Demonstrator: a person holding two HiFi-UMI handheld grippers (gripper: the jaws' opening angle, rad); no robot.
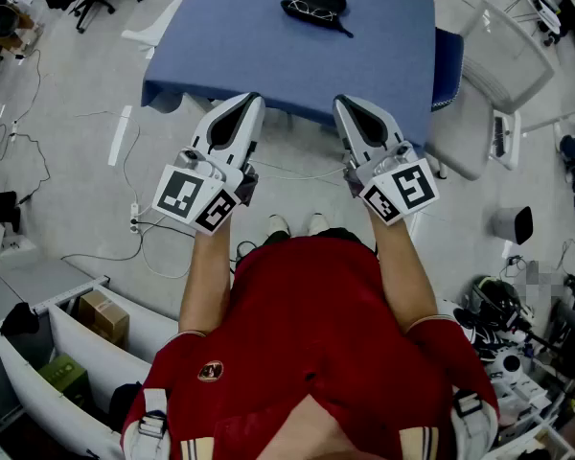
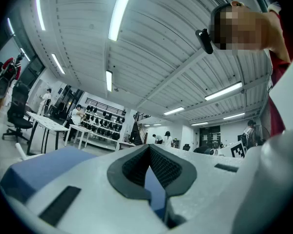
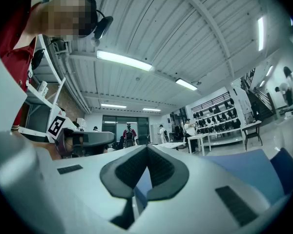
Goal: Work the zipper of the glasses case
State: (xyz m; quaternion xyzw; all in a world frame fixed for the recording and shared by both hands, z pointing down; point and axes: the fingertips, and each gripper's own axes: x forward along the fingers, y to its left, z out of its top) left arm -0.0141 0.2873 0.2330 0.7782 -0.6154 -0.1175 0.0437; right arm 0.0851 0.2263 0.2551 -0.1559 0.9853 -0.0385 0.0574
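Note:
The black glasses case (image 1: 315, 4) lies open near the far edge of the blue table (image 1: 268, 46), with a pair of glasses inside it. Both grippers hang in front of the table's near edge, well short of the case. My left gripper (image 1: 253, 99) is shut with nothing between its jaws, and my right gripper (image 1: 341, 102) is shut and empty too. In the left gripper view the black pads of my left gripper (image 2: 149, 148) meet at the tip. In the right gripper view my right gripper (image 3: 146, 148) shows the same closed tip. Neither gripper view shows the case.
A white chair (image 1: 503, 65) and a blue seat (image 1: 448, 63) stand at the table's right. Cables and a power strip (image 1: 134, 220) lie on the floor at left. Cardboard boxes (image 1: 103, 316) sit lower left, a grey bin (image 1: 513, 224) at right.

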